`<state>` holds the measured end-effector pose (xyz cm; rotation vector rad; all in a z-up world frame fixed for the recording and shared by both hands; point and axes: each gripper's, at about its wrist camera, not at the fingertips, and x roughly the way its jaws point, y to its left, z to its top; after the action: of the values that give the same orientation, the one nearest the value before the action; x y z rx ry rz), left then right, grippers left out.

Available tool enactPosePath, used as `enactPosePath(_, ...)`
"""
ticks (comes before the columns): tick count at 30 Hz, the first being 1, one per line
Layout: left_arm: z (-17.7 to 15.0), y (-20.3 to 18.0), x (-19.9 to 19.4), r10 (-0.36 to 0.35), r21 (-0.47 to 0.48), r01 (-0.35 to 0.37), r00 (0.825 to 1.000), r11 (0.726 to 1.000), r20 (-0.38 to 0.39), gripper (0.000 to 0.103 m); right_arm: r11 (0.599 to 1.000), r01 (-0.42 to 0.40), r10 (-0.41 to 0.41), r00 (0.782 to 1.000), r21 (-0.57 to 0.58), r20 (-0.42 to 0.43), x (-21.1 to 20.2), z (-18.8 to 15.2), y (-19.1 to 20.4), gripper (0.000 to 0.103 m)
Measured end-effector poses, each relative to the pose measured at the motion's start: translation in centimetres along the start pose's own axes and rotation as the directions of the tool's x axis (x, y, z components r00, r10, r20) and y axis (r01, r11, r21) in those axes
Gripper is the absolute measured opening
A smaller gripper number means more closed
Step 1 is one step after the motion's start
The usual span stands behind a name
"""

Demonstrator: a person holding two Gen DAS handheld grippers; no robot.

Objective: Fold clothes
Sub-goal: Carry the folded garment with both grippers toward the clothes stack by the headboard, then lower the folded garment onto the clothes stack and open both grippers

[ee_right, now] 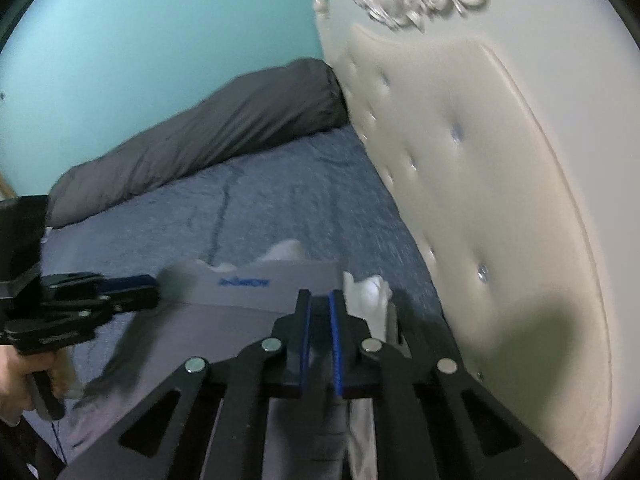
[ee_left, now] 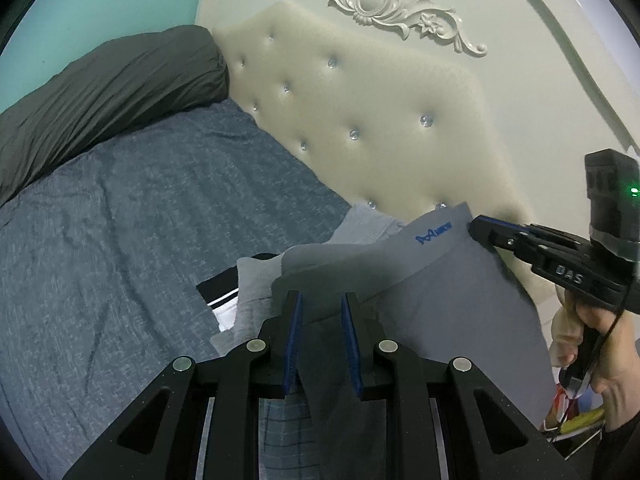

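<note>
above the blue-grey bed (ee_left: 120, 240), the grey stretch-fabric garment with blue logo (ee_left: 440, 280) hangs pinched between left tool (ee_left: 320, 300) and right tool (ee_right: 320, 300), both clamped on its waistband.

Garment (ee_left: 448, 292): plain grey, waistband with blue lettering (ee_left: 434, 235). Left tool (ee_left: 322, 304) and right tool (ee_right: 319, 300): black frames, blue pads. Bed cover (ee_left: 120, 248): mottled blue-grey. Pillow (ee_left: 108, 96) at 10 o'clock: dark charcoal. Headboard (ee_left: 380, 128): cream, tufted, with clear studs. Wall (ee_right: 140, 40): turquoise. Folded item (ee_left: 222, 292) at 9 o'clock of the garment: black with white stripes.
</note>
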<state>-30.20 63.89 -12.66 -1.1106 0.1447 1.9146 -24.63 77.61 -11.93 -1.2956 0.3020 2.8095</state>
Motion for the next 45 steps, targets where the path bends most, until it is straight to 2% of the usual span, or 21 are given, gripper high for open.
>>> enactPosePath(8,-0.3,0.4,-0.8,0.019,-0.002,-0.019,1.000,1.000,0.018,0.022,1.000,0.005,-0.005,1.000,0.009,0.005,-0.5,-0.3,-0.1,0.007)
enactPosePath(16,-1.3,-0.2,-4.0,0.023,0.011,-0.024,0.998,1.000,0.055,0.022,1.000,-0.010,0.008,0.996,0.028,0.087,-4.3,-1.0,0.9,0.007)
enactPosePath(30,-5.4,-3.4,-11.0,-0.016,0.035,0.012,0.994,0.999,0.109,0.022,0.993,-0.022,0.001,0.983,0.113,0.182,-11.1,-5.4,4.2,0.008)
enactPosePath(34,-6.6,-4.5,-12.7,-0.017,0.052,0.010,0.993,0.999,0.120,0.030,0.992,-0.025,-0.001,0.980,0.127,0.198,-12.3,-6.6,5.4,0.008)
enactPosePath(45,-8.8,-6.7,-18.3,-0.017,0.093,0.001,0.985,0.996,0.173,0.034,0.989,0.022,-0.060,0.964,0.147,0.261,-17.4,-9.7,9.1,0.010)
